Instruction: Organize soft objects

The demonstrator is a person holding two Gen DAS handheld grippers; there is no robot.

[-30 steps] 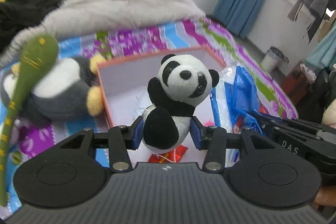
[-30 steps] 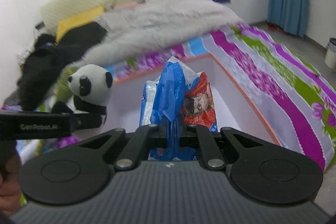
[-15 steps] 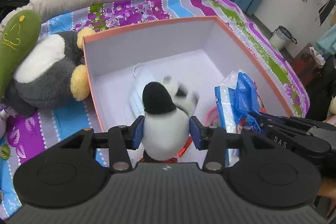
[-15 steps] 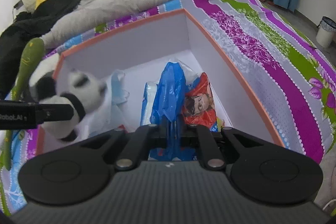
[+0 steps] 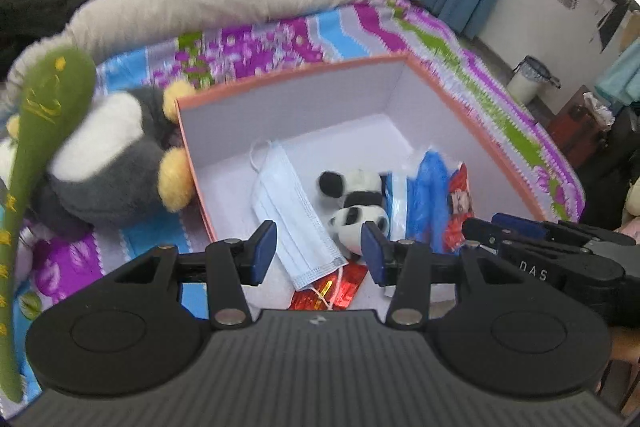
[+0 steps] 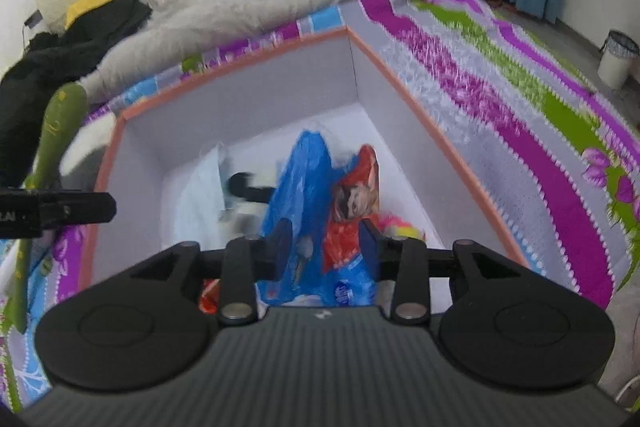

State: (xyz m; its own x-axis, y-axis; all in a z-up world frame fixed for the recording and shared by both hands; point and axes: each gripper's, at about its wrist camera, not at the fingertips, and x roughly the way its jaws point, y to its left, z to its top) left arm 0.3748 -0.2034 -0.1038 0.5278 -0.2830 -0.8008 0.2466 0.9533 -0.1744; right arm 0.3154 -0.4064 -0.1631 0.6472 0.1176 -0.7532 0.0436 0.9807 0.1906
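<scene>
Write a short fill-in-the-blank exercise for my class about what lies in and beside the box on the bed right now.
1. The panda plush lies inside the ____.
2. The face mask in the box is light ____.
3. The grey penguin plush lies ____ the box, on the bed.
4. Between the panda and the red packet sits a ____ plastic bag.

Missing words: box; blue; outside; blue

Left gripper [image 5: 318, 251]: black, blue pads, jaws apart, nothing between pads, angled downward. Right gripper [image 6: 323, 253]: black, angled downward, jaws just been opening, pads apart, not pressing anything.
</scene>
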